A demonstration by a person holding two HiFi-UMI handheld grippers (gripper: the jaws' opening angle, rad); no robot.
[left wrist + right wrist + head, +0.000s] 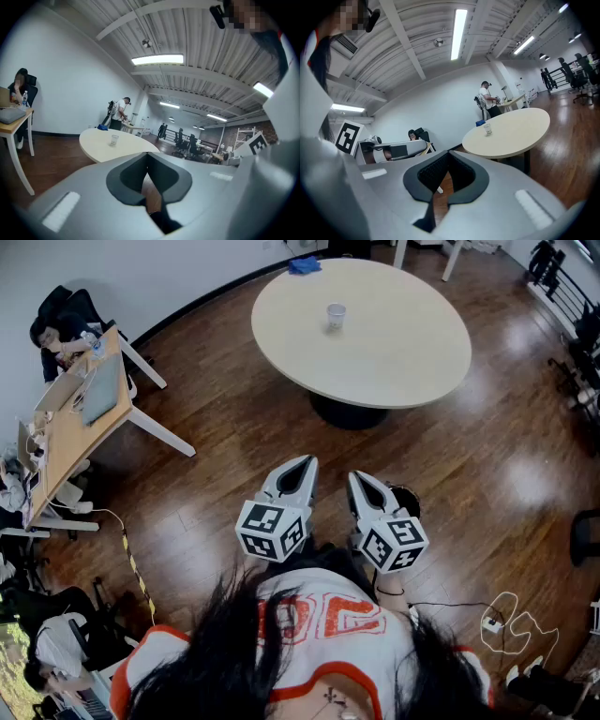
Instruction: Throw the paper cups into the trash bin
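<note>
A single paper cup [336, 315] stands upright on the round cream table [394, 362], far ahead of both grippers. The cup also shows as a small object in the left gripper view [114, 139] and in the right gripper view [488, 129]. My left gripper [302, 465] and right gripper [360, 480] are held side by side close to my body, above the wood floor. Both have their jaws shut with the tips touching and nothing between them. No trash bin shows in any view.
A wooden desk [84, 418] with laptops and a seated person stands at the left. A blue cloth [304, 265] lies at the table's far edge. Cables [506, 620] lie on the floor at lower right. Office chairs [586, 343] line the right side.
</note>
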